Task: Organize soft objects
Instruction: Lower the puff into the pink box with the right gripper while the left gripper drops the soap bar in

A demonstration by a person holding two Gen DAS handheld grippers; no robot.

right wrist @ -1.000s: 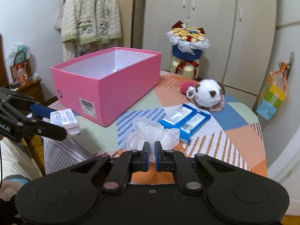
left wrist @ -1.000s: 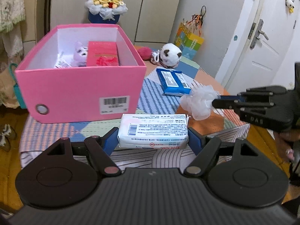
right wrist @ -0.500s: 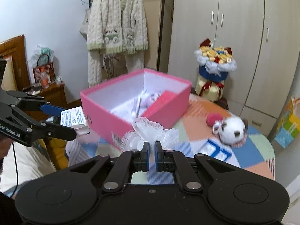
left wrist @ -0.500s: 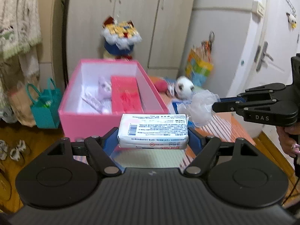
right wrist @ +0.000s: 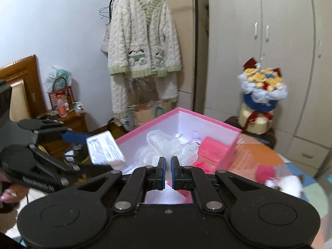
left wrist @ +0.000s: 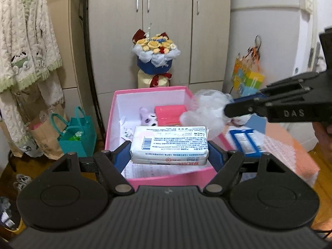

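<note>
Clamping a plastic-wrapped rectangular tissue pack (left wrist: pixel 169 144), left gripper (left wrist: pixel 169 155) spread wide; right gripper (right wrist: pixel 168 167) pinching frilly white mesh pouf (right wrist: pixel 164 148) above pink box (left wrist: pixel 172 179).

Between the pads of the left claw (left wrist: pixel 169 158) a tissue pack (left wrist: pixel 169 144) wrapped in glossy printed plastic film is held. A white mesh puff (right wrist: pixel 164 147) of gauzy netting is pinched by the right claw (right wrist: pixel 168 171). Beyond both, smooth matt cardboard is shown by the pink box (left wrist: pixel 176 179).

Two wrist views, both angled down

Each looks along its own fingers, close above the pink box (left wrist: pixel 149 179), which both share, with the wardrobe (right wrist: pixel 259 41) behind.
</note>
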